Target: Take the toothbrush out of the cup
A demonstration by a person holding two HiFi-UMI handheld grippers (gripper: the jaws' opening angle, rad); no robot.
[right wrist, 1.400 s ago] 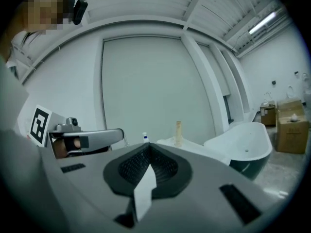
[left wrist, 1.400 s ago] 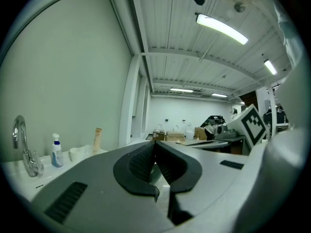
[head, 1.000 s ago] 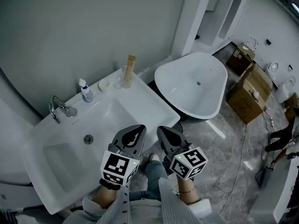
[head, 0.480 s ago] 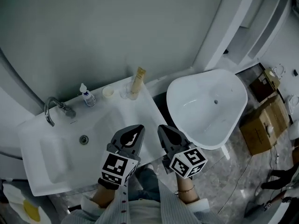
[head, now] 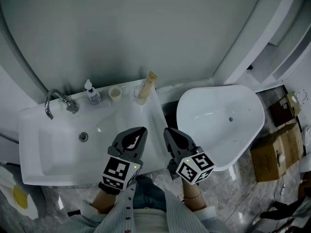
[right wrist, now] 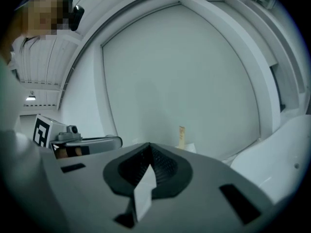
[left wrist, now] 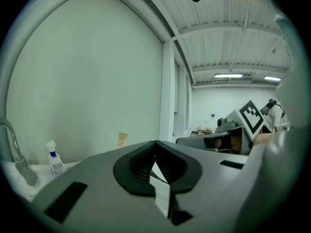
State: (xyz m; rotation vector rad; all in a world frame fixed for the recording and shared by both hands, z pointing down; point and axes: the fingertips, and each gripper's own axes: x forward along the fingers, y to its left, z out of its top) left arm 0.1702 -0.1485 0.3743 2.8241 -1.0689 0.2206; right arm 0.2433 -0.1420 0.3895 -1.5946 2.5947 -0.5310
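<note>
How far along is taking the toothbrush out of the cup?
Nothing looks done: the tan toothbrush stands in the clear cup at the back of the sink. Nothing is in hand: the left gripper and right gripper are shut and empty, near the sink's front edge, apart from the cup. Left: reach, open, grasp the toothbrush, lift it out.
</note>
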